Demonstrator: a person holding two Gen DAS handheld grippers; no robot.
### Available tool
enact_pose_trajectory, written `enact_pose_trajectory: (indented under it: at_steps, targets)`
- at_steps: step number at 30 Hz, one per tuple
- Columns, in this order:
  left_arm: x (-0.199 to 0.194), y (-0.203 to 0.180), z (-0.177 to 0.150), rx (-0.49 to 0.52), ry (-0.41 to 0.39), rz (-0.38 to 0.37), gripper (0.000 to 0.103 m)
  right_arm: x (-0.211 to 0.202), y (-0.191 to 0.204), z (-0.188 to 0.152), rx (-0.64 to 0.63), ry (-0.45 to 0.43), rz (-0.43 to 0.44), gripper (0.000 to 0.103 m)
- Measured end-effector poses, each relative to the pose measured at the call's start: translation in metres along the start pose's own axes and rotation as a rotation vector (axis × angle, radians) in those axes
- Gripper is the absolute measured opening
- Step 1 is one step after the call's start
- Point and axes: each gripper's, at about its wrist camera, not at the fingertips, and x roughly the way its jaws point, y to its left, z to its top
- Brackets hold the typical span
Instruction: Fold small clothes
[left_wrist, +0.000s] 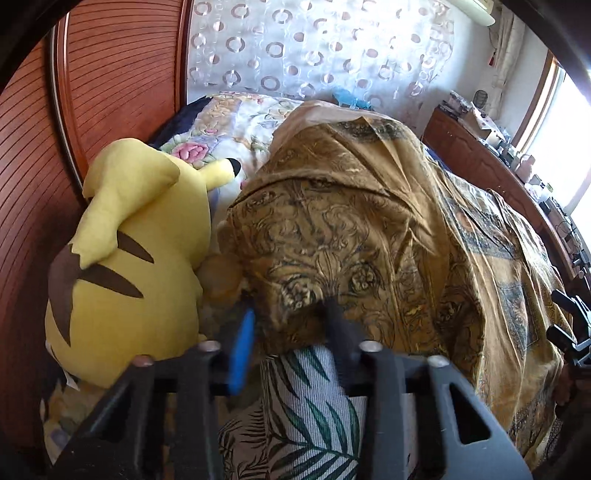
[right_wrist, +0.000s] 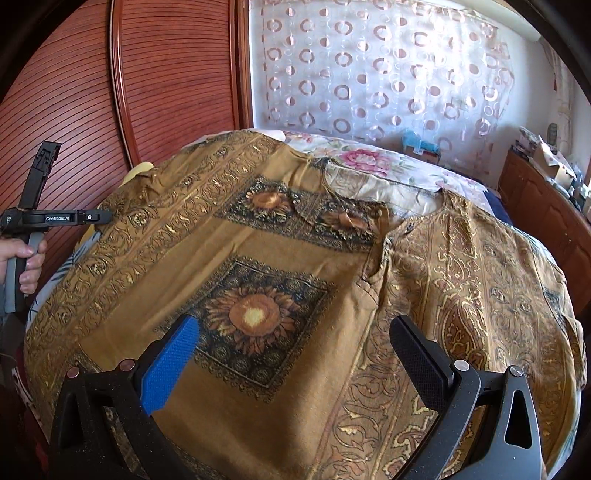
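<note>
While left gripper (left_wrist: 291, 317) pinches brown shirt (right_wrist: 280, 280) edge, right gripper (right_wrist: 295, 354) gapes above.

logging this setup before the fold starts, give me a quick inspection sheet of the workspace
surface: bed with a leaf-print sheet and a floral quilt at the far end
job's things: brown sunflower-print garment spread across the bed, one edge bunched and lifted
clutter: yellow plush toy beside the garment
grippers: left tongs at the garment's bunched edge, grip unclear; right tongs open above the garment, apart from it
cables: nothing seen
surroundings: wooden wardrobe, circle-print curtain, cluttered wooden sideboard, bright window
</note>
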Motion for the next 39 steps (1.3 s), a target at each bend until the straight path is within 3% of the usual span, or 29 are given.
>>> enact_pose_trajectory:
  at_steps: [3, 7, 10, 15, 24, 28, 29, 31, 34, 39]
  targets:
    - [-0.006, -0.004, -0.002, 0.016, -0.021, 0.006, 0.008, 0.002, -0.001, -0.003, 0.007, 0.007, -0.003, 0.103]
    - [-0.027, -0.012, -0.004, 0.028, -0.072, 0.04, 0.008, -0.005, -0.007, -0.004, 0.052, -0.007, 0.051, 0.103]
    - [-0.049, -0.025, -0.003, 0.063, -0.132, 0.053, 0.008, -0.017, -0.013, -0.004, 0.051, -0.037, 0.018, 0.103]
    - [-0.08, -0.058, 0.01, 0.114, -0.255, -0.015, 0.007, -0.029, -0.026, -0.007, 0.073, -0.06, -0.009, 0.103]
    - [-0.081, -0.155, 0.044, 0.266, -0.299, -0.147, 0.007, -0.057, -0.05, -0.013, 0.132, -0.097, -0.054, 0.103]
    - [-0.072, -0.188, 0.043, 0.335, -0.254, -0.179, 0.008, -0.065, -0.059, -0.018, 0.158, -0.106, -0.069, 0.103]
    - [-0.07, -0.193, 0.04, 0.349, -0.24, -0.174, 0.01, -0.067, -0.061, -0.019, 0.164, -0.107, -0.071, 0.103]
    - [-0.071, -0.196, 0.035, 0.356, -0.228, -0.189, 0.031, -0.068, -0.062, -0.022, 0.169, -0.105, -0.073, 0.103]
    - [-0.078, -0.192, 0.028, 0.344, -0.238, -0.181, 0.052, -0.069, -0.062, -0.025, 0.174, -0.103, -0.072, 0.103]
    - [-0.094, -0.173, 0.015, 0.292, -0.322, -0.086, 0.068, -0.072, -0.056, -0.024, 0.184, -0.105, -0.054, 0.103]
